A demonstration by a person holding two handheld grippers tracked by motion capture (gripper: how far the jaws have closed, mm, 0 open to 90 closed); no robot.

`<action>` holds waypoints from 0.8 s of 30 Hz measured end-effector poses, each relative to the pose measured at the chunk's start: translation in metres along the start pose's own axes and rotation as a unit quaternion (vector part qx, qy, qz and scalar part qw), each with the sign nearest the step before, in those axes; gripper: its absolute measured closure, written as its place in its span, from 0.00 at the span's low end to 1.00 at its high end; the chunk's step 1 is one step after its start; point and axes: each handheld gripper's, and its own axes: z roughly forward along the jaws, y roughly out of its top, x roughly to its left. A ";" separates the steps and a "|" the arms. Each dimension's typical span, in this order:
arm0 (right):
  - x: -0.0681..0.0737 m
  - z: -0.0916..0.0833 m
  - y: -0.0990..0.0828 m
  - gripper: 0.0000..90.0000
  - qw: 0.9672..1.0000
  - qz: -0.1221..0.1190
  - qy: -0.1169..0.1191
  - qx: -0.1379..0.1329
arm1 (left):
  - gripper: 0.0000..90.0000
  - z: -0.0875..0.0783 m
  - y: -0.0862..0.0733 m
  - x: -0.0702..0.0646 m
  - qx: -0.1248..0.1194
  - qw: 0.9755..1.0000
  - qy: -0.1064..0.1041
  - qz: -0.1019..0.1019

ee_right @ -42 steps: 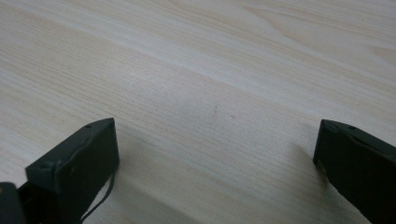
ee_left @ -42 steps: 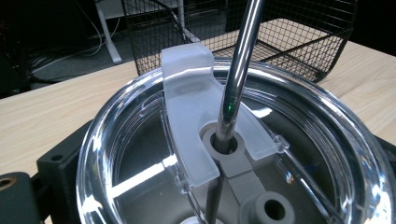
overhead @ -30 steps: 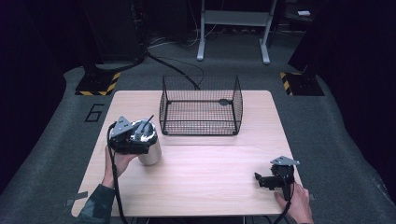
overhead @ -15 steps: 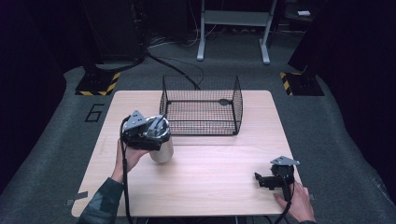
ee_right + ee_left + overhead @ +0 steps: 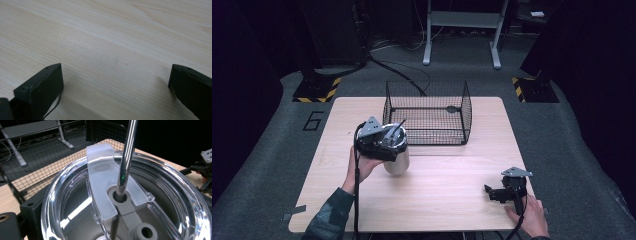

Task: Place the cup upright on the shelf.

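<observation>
The left claw (image 5: 379, 142) is clamped around a steel tumbler (image 5: 397, 159), tilted and apparently lifted off the table (image 5: 447, 200), just at seven o'clock of the wire basket (image 5: 427, 112). Its clear lid (image 5: 160, 182) and metal straw (image 5: 126, 157) are in place. The basket looks empty, so putting the tumbler inside probably remains. The right claw (image 5: 498, 194) rests wide apart at five o'clock, holding nothing. The left jaws themselves are mostly hidden behind the lid.

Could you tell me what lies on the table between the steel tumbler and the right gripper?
Nothing: in the high view, bare wooden table separates the steel tumbler from the right gripper.
</observation>
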 end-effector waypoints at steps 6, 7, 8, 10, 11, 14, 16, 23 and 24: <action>0.000 0.000 0.000 0.00 1.000 0.000 0.001 0.000 | 0.04 0.001 0.011 -0.006 -0.003 1.000 -0.005 0.006; 0.000 0.000 0.000 0.00 1.000 0.000 0.001 0.000 | 0.04 0.000 0.013 -0.006 -0.001 1.000 -0.007 0.006; 0.000 0.000 0.000 0.00 1.000 0.000 0.001 0.000 | 0.04 0.000 0.014 -0.005 -0.002 1.000 -0.008 0.007; 0.000 0.000 0.000 0.00 1.000 0.000 0.001 0.000 | 0.04 0.000 0.017 -0.005 -0.001 1.000 -0.009 0.007; 0.000 0.000 0.000 0.00 1.000 0.000 0.001 0.000 | 0.04 0.000 0.018 -0.005 -0.002 1.000 -0.011 0.006; 0.000 0.000 0.000 0.00 1.000 -0.001 0.001 0.000 | 0.04 0.000 0.021 -0.004 -0.006 1.000 -0.013 0.004; 0.000 0.000 0.000 0.00 1.000 0.000 0.001 0.000 | 0.04 0.000 0.025 -0.004 -0.006 1.000 -0.015 0.004; 0.000 0.001 0.001 0.00 1.000 -0.001 0.002 0.000 | 0.04 0.004 0.042 -0.007 -0.014 1.000 -0.025 0.012; 0.000 0.001 0.001 0.00 1.000 -0.001 0.002 0.000 | 0.04 0.005 0.044 -0.008 -0.015 1.000 -0.024 0.013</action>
